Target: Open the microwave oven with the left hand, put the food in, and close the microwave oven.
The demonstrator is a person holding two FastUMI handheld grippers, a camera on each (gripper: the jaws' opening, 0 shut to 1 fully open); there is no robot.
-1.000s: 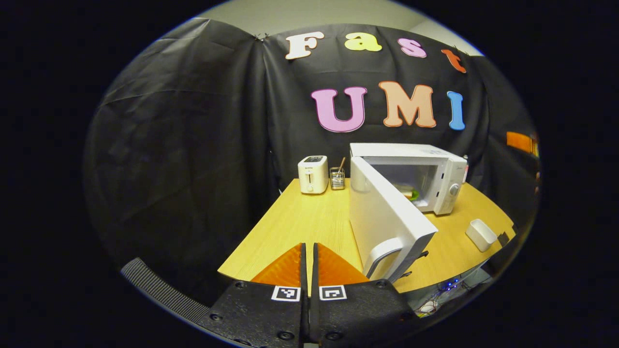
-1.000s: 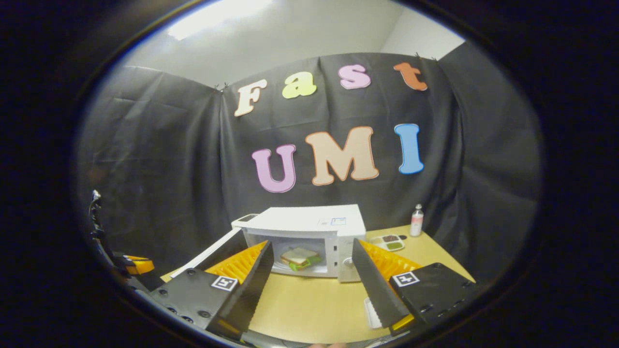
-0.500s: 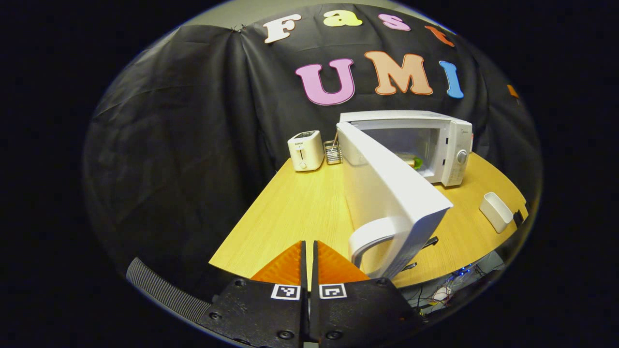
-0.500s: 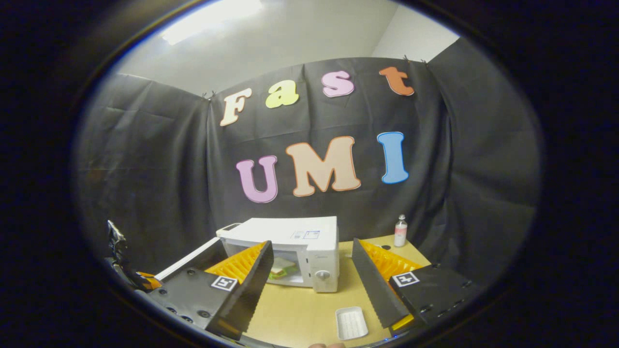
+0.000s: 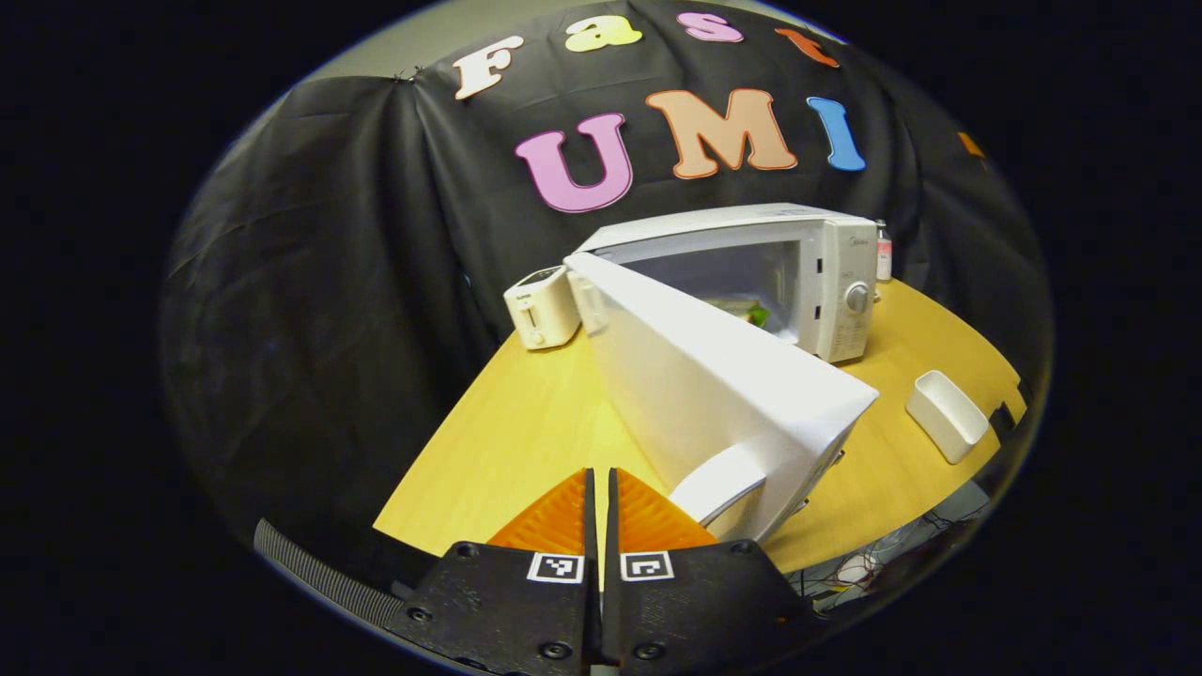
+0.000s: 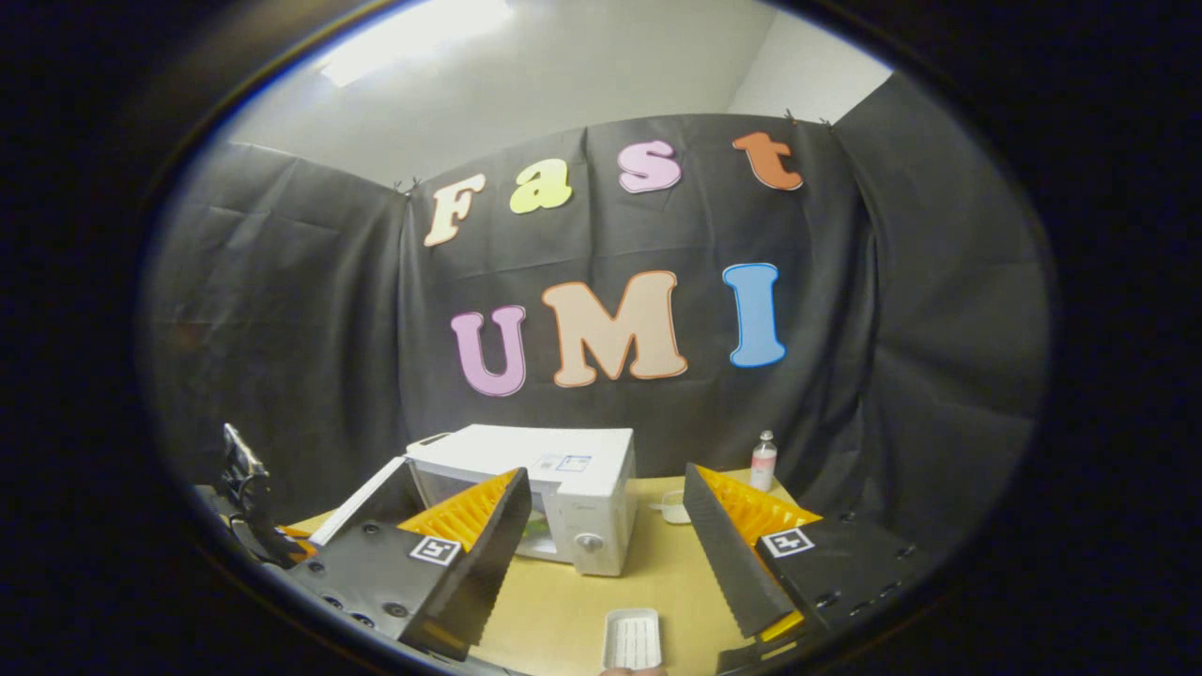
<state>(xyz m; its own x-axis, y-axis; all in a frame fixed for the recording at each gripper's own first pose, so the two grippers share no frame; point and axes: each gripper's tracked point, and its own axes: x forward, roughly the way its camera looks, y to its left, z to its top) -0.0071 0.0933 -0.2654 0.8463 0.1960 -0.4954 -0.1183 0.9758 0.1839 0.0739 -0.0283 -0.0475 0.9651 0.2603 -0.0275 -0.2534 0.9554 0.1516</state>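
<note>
A wooden table stands before black cloth. Since a second ago the left gripper, fingers closed on nothing, has neared the open microwave door; food sits inside, so closing remains. The right gripper, fingers open, has backed off. Toaster and white tray stand clear.

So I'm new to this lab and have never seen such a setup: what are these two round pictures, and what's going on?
A person holds a two-finger gripper in each hand; a camera rides on each, looking along its fingers. In the left gripper view, the left gripper is shut, empty, near the handle of the open microwave door. In the right gripper view, the right gripper is open, holding nothing. On the wooden table stand the microwave with food inside, a toaster, a white tray and a small bottle.
</note>
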